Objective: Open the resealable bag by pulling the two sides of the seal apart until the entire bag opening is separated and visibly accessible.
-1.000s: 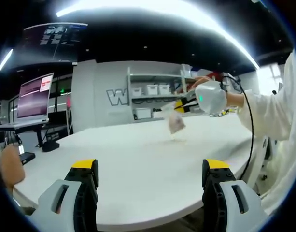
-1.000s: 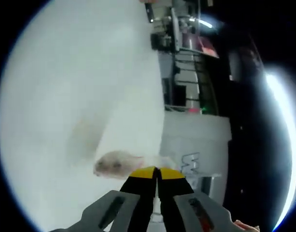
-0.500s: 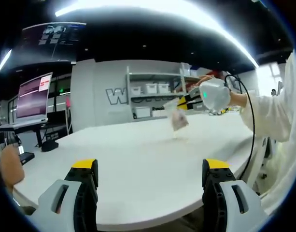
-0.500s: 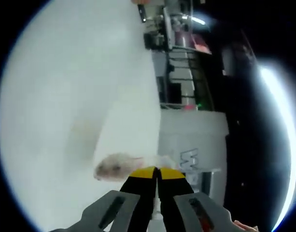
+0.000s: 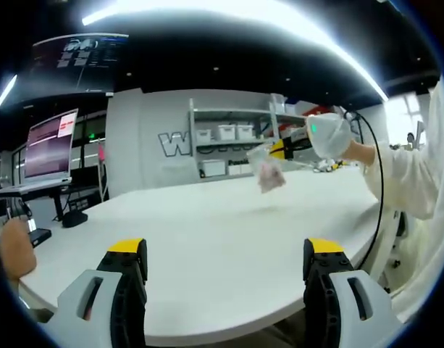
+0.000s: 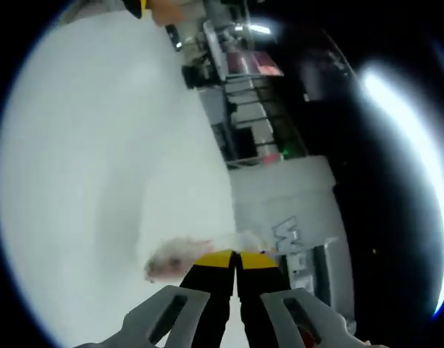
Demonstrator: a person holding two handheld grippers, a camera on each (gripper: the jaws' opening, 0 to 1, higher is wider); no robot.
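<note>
Left gripper view | bag (image 5: 267, 171) clear, crumpled, contents blurred | right tongs (image 5: 281, 149) pinching it

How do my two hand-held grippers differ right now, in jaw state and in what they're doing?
The left hand-held gripper has its jaws wide apart and holds nothing; the right hand-held gripper has its jaws shut on the resealable bag. The left hangs low at the white table's near edge; the right holds the bag in the air above the table. Both have yellow-tipped black jaws.

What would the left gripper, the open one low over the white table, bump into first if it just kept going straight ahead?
Probably the white round table itself. The left gripper points across its bare top; the small clear plastic bag hangs higher and right, apparently off that line.
</note>
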